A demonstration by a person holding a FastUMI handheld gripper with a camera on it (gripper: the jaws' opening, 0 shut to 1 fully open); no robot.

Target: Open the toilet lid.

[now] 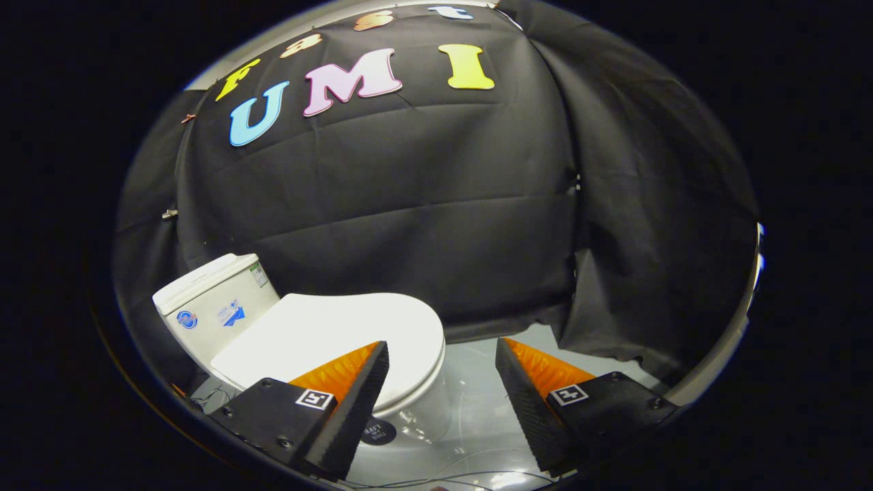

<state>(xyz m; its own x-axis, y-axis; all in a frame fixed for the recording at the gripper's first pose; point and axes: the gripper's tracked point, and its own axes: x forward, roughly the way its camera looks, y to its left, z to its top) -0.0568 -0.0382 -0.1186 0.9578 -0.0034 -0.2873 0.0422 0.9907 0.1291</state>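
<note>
A white toilet stands ahead and to the left of my fingers, its lid (327,334) lying flat and closed over the bowl (416,416). Behind the lid rises the white tank (215,303) with stickers on its front. My gripper (442,351) is open, with a wide gap between the fingers. The left fingertip (375,368) overlaps the lid's front right part in the view; whether it touches I cannot tell. The right fingertip (511,368) hangs over the floor to the right of the bowl. Nothing is held between the fingers.
Black cloth (409,204) hangs close behind and to the right of the toilet. A pale grey floor (477,402) lies under the fingers, with thin wires (450,477) trailing across it near the bowl's base.
</note>
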